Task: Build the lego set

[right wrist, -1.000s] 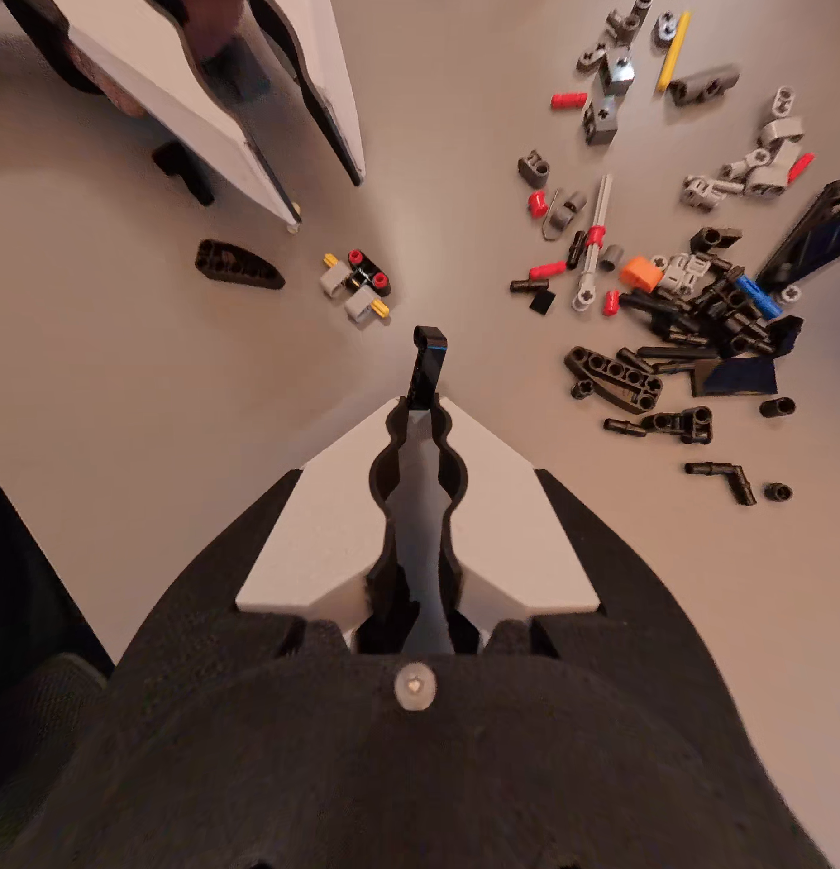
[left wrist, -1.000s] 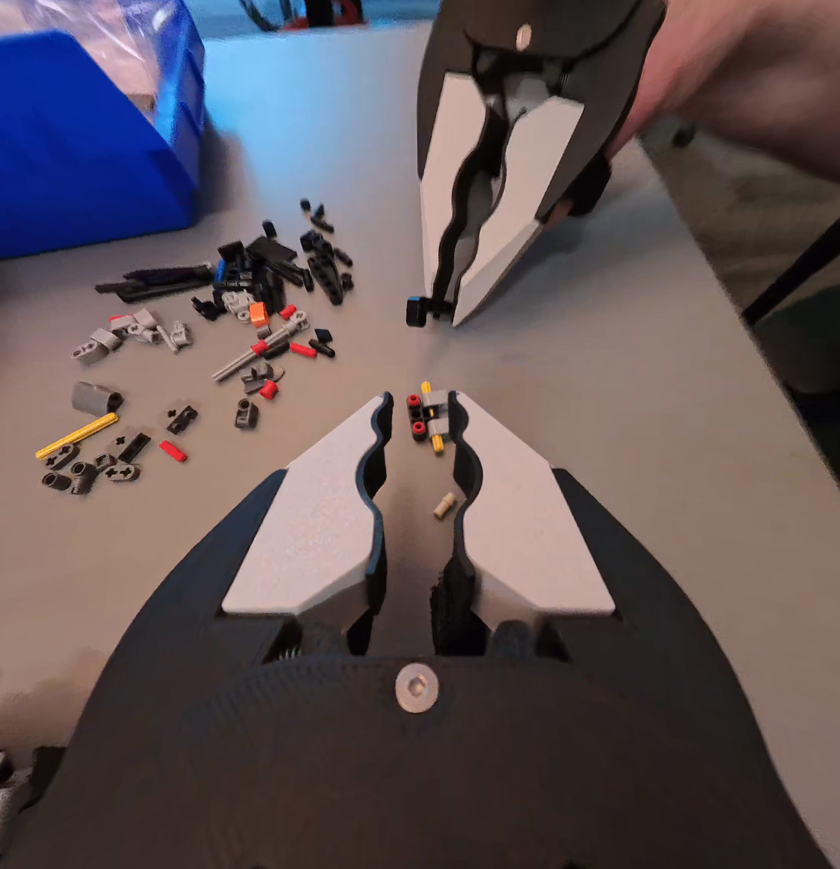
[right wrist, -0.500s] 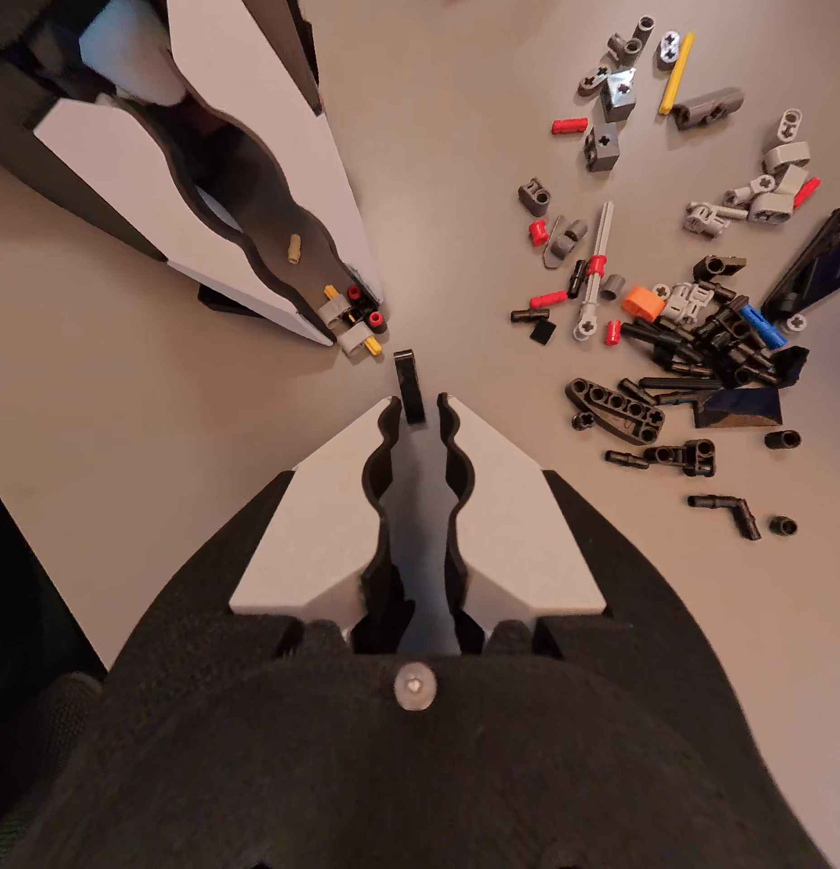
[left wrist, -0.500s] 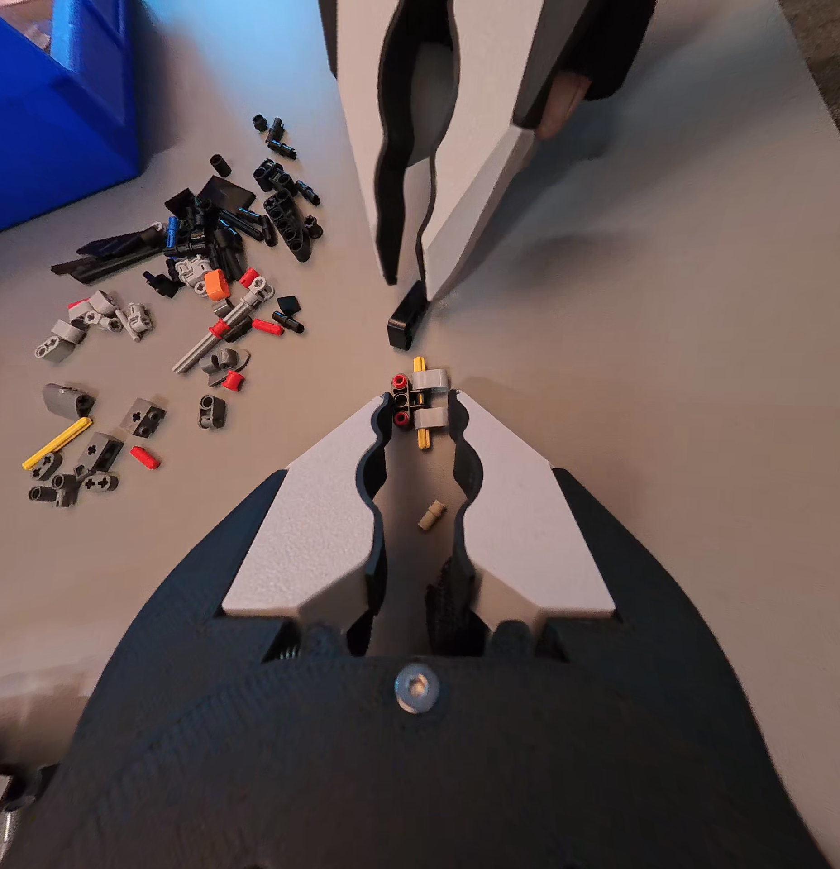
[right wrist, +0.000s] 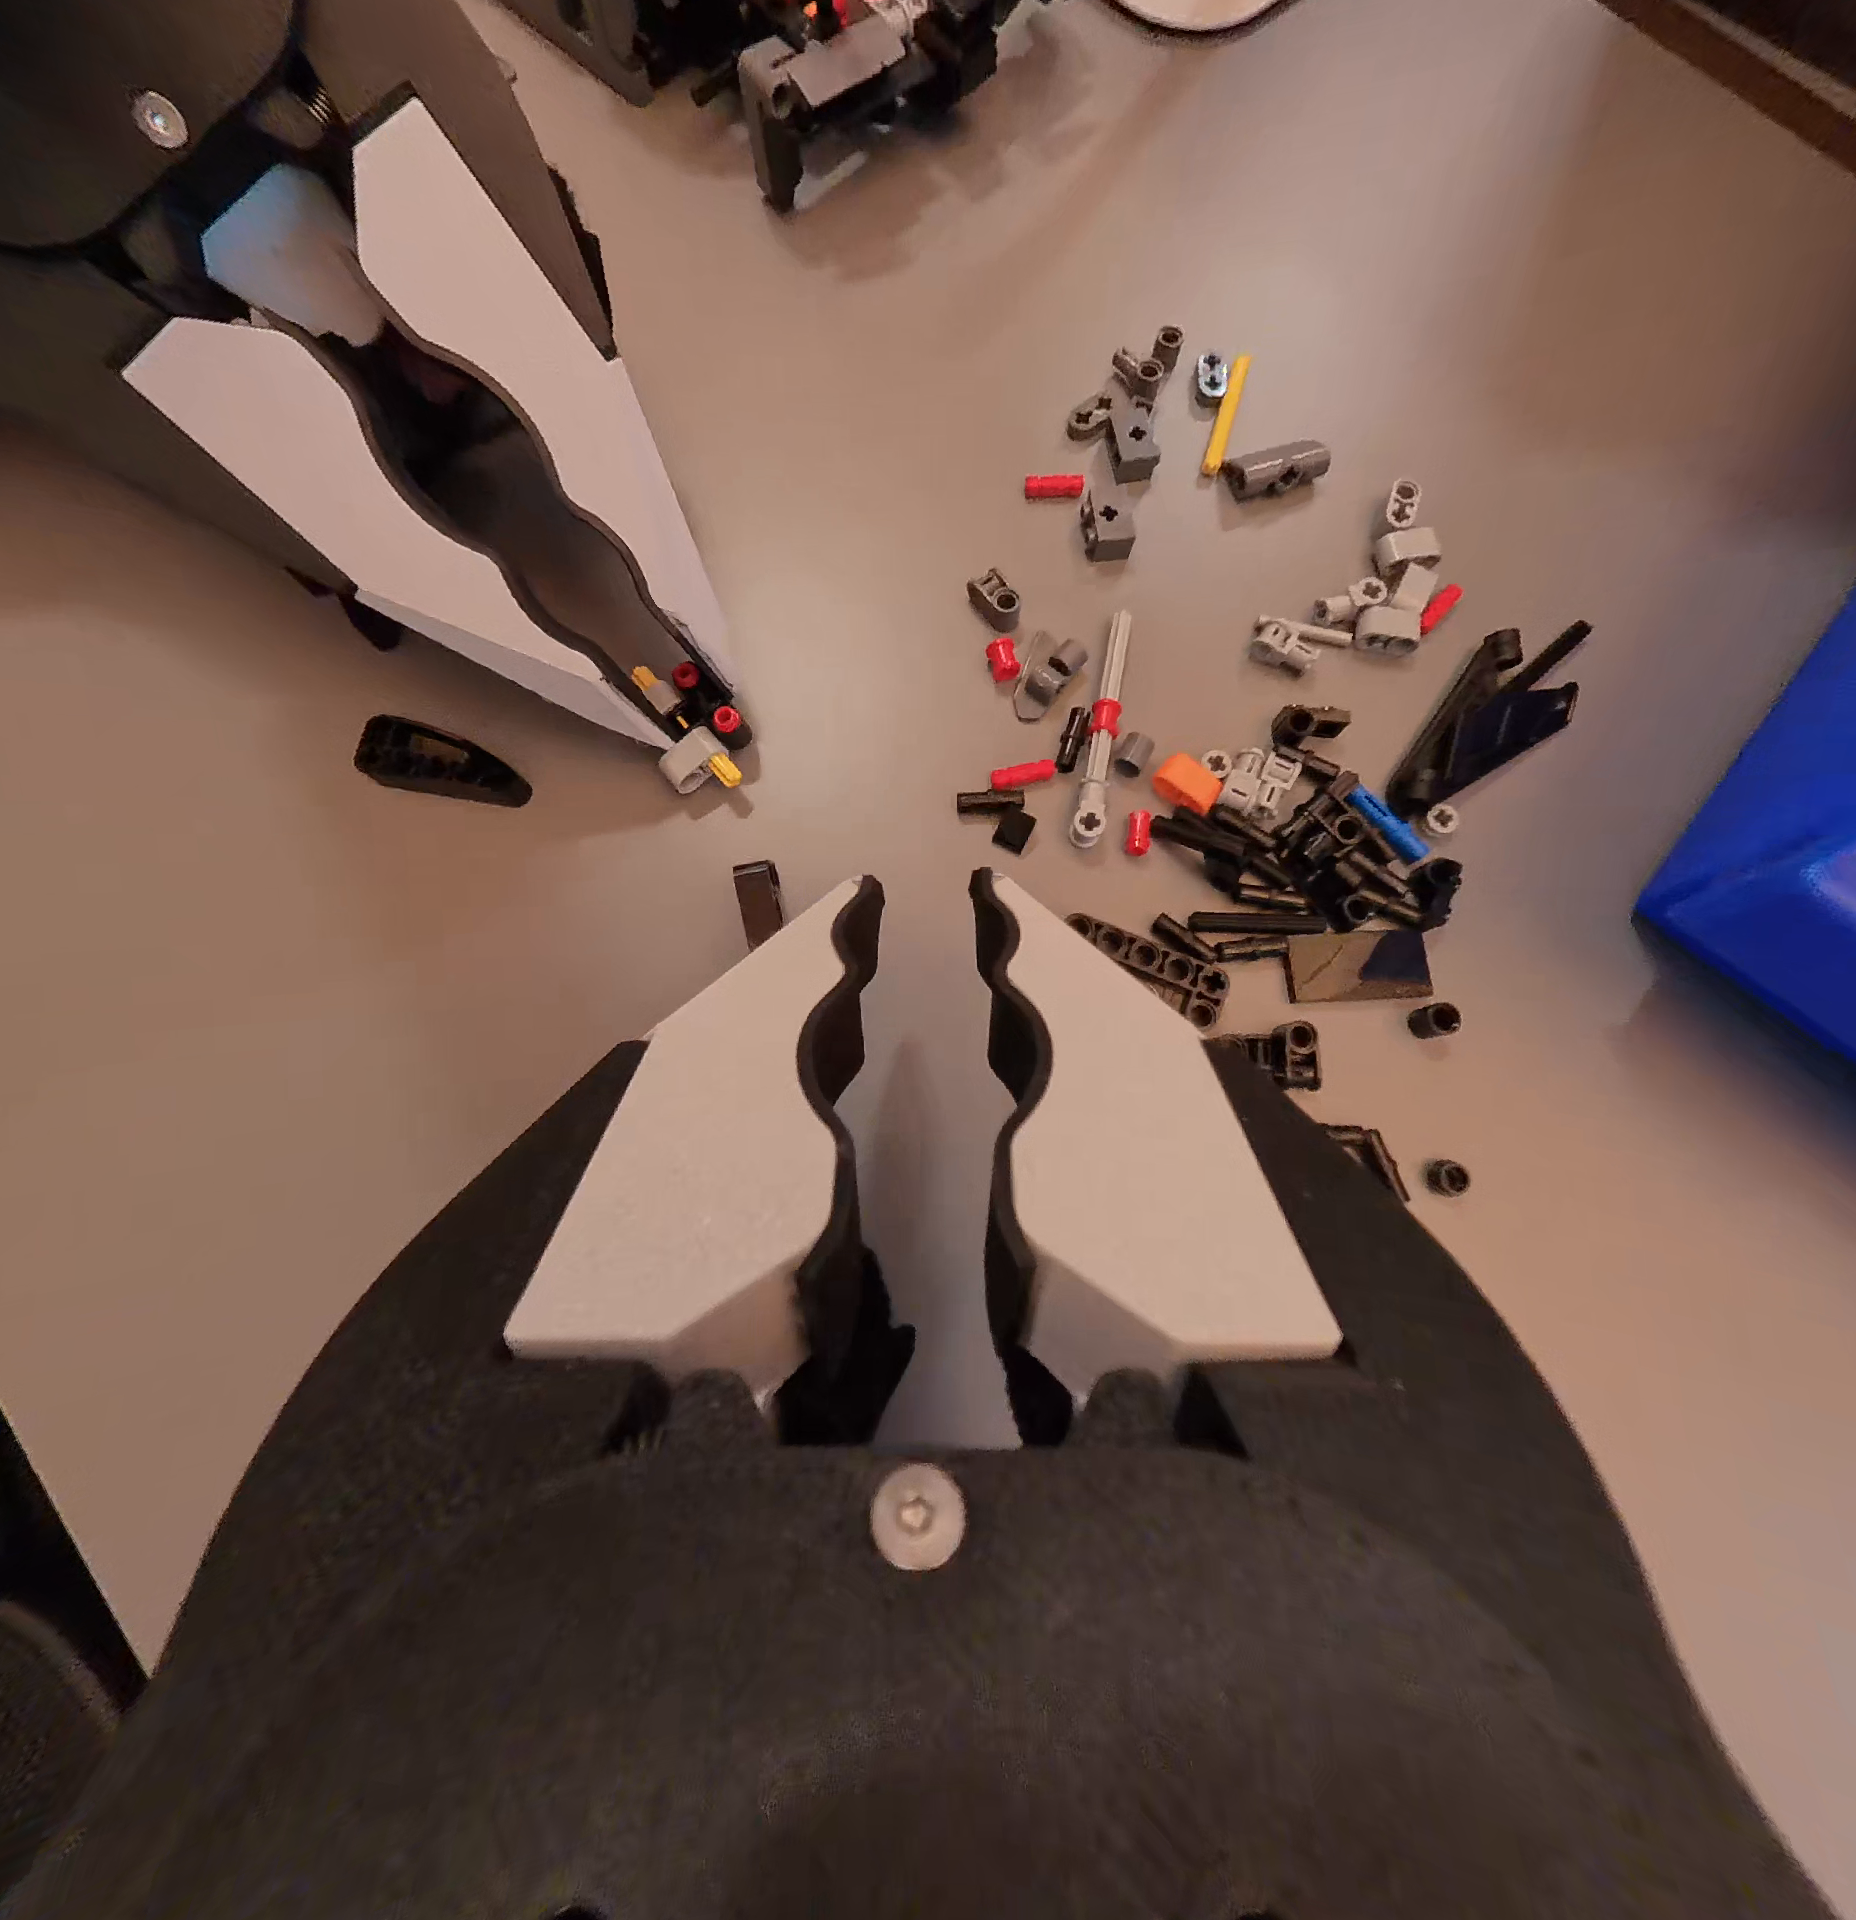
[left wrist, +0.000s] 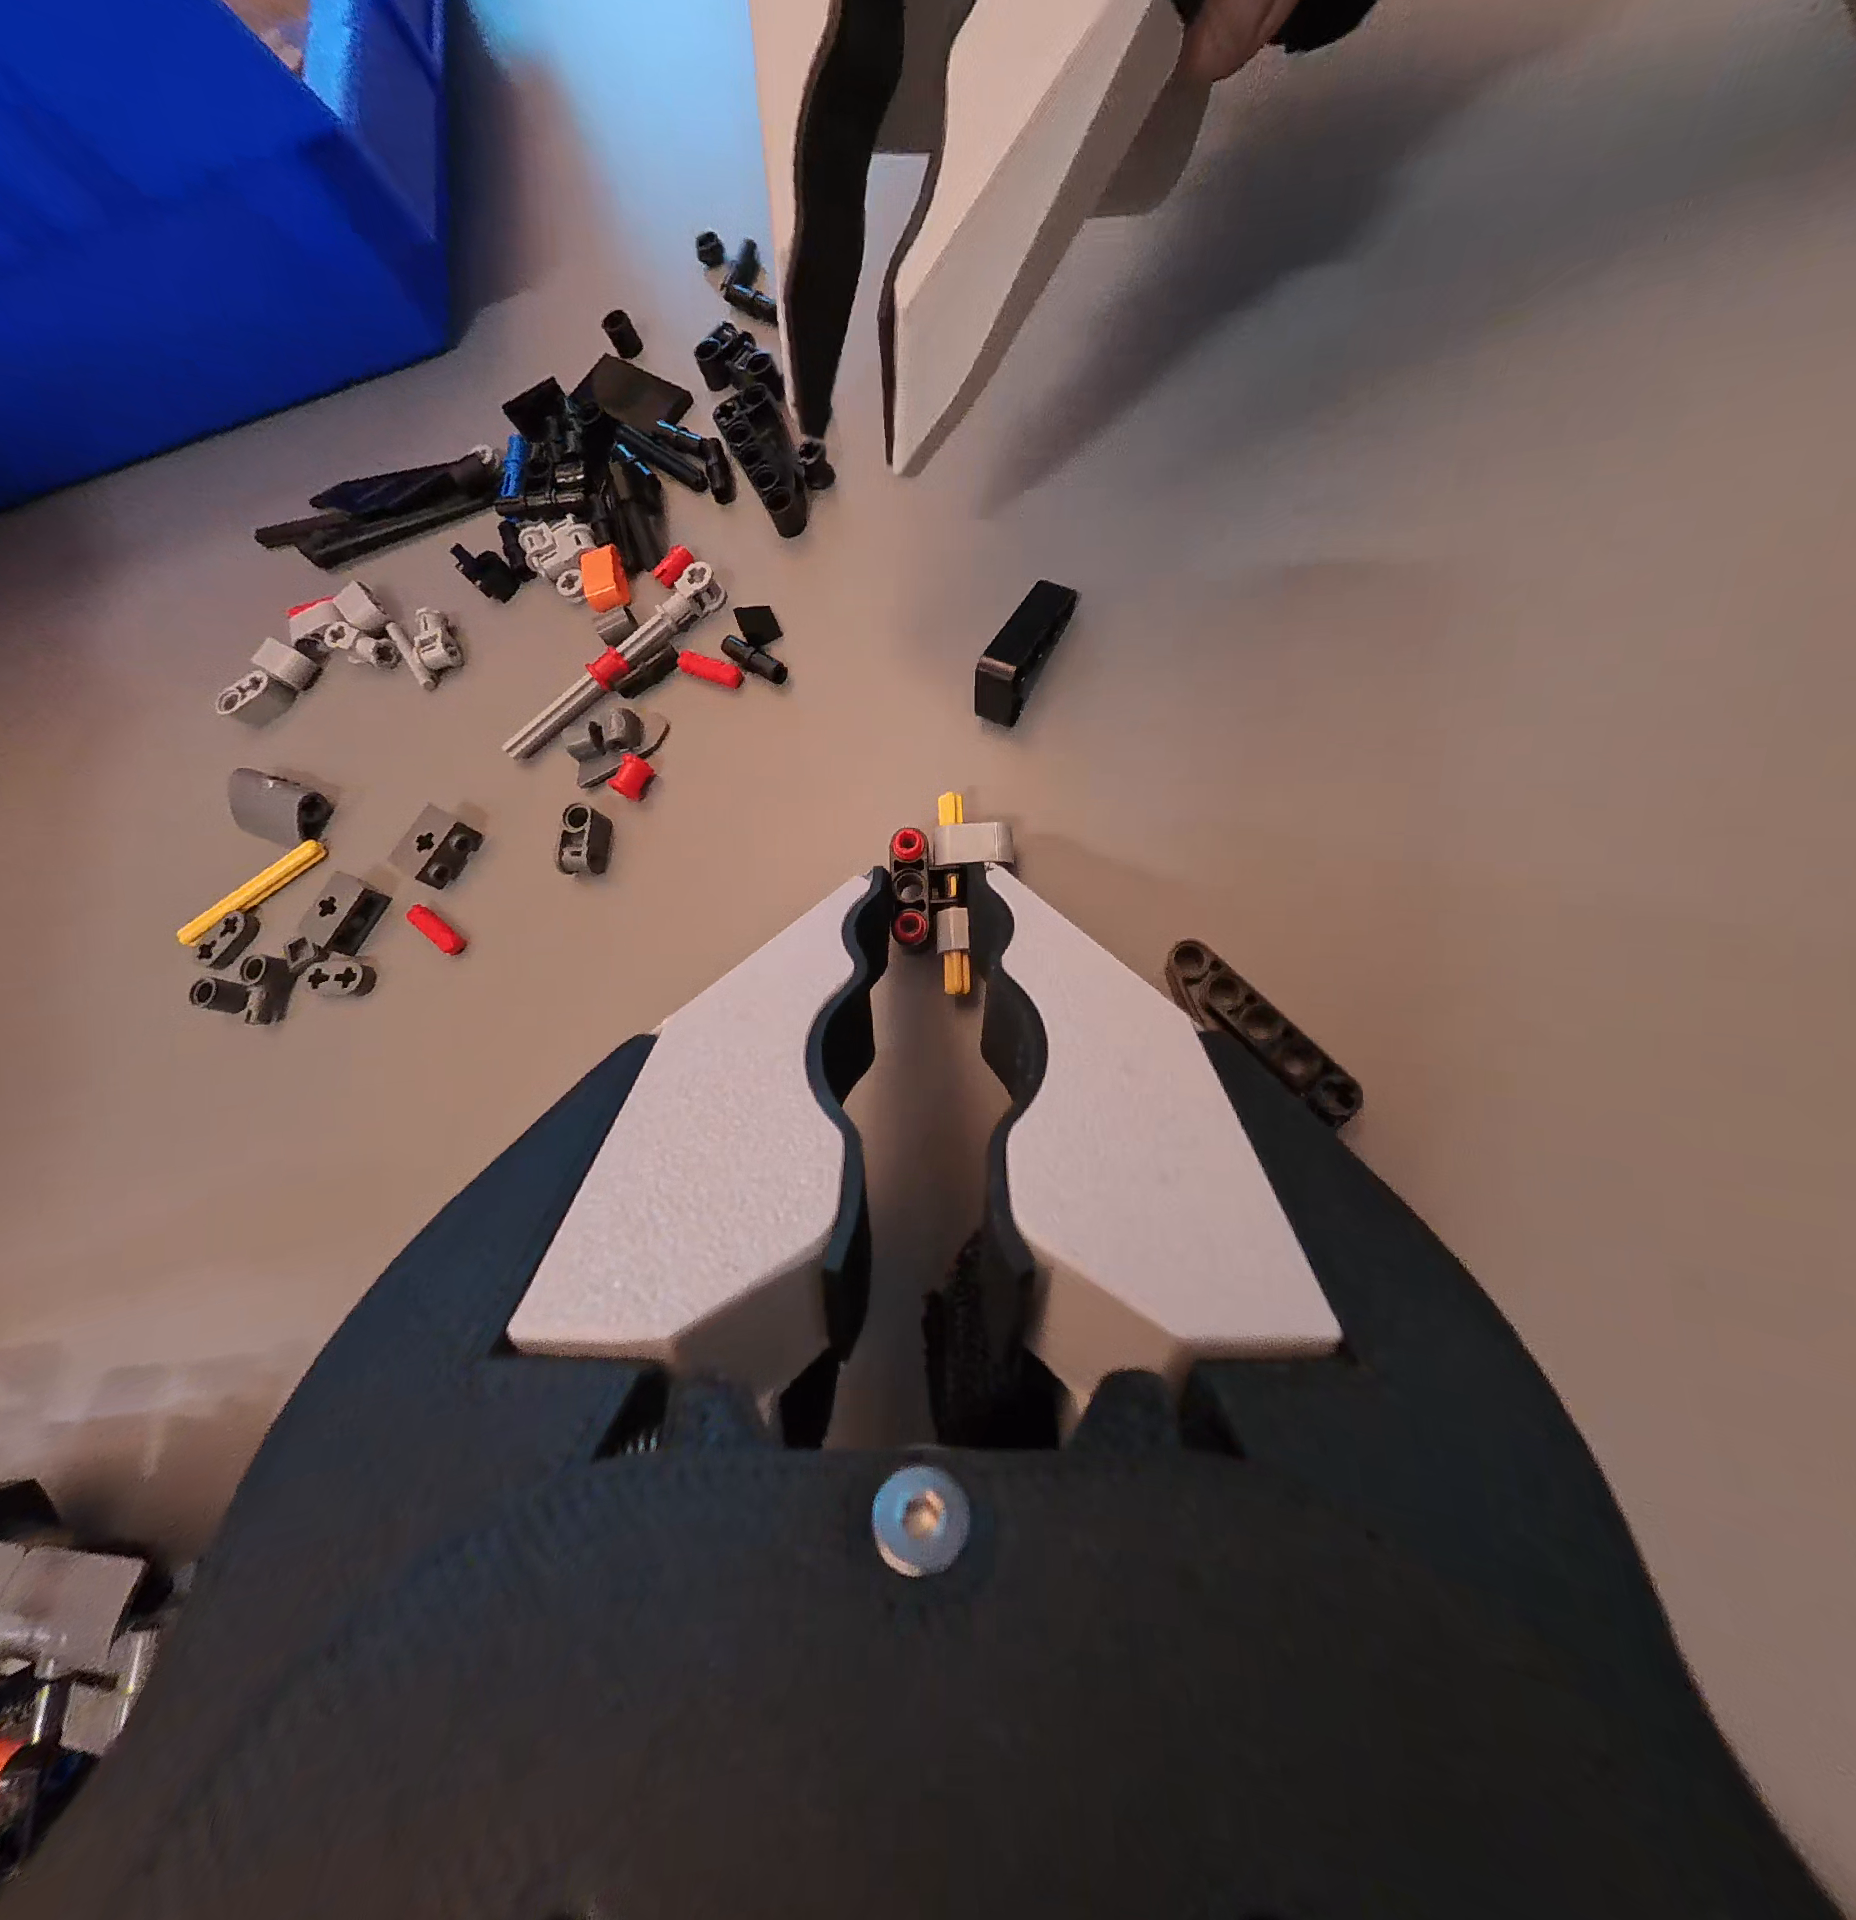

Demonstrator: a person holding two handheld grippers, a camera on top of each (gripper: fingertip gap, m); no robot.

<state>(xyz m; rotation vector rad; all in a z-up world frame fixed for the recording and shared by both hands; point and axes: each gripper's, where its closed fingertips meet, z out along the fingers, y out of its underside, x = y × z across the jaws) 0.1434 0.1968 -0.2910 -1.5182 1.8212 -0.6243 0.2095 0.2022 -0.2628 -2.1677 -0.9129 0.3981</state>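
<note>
My left gripper (left wrist: 929,883) is shut on a small assembly (left wrist: 908,883): a black beam with two red pins, a yellow axle and grey connectors. Both pads press on its sides. The right wrist view shows the same grasp, with the assembly (right wrist: 700,717) at the left gripper's (right wrist: 708,727) tips. My right gripper (right wrist: 924,883) is open and empty, and also shows at the top of the left wrist view (left wrist: 851,447). A short black beam (left wrist: 1023,649) lies free on the table, just left of my right fingertips (right wrist: 758,899).
A pile of loose black, grey, red and yellow parts (left wrist: 591,540) (right wrist: 1267,810) lies on the table. A blue bin (left wrist: 176,229) (right wrist: 1786,862) stands beyond it. A dark perforated beam (left wrist: 1262,1029) (right wrist: 441,764) lies beside my left gripper. A partly built model (right wrist: 862,73) stands farther off. My hands' fingertips stand some 8 cm from each other. The partly built model (right wrist: 862,73) lies around 15 cm away from my left fingertips.
My right gripper opened, let the black beam drop on the table and drew back from it. My left gripper moved forward around the small assembly and closed on it.
</note>
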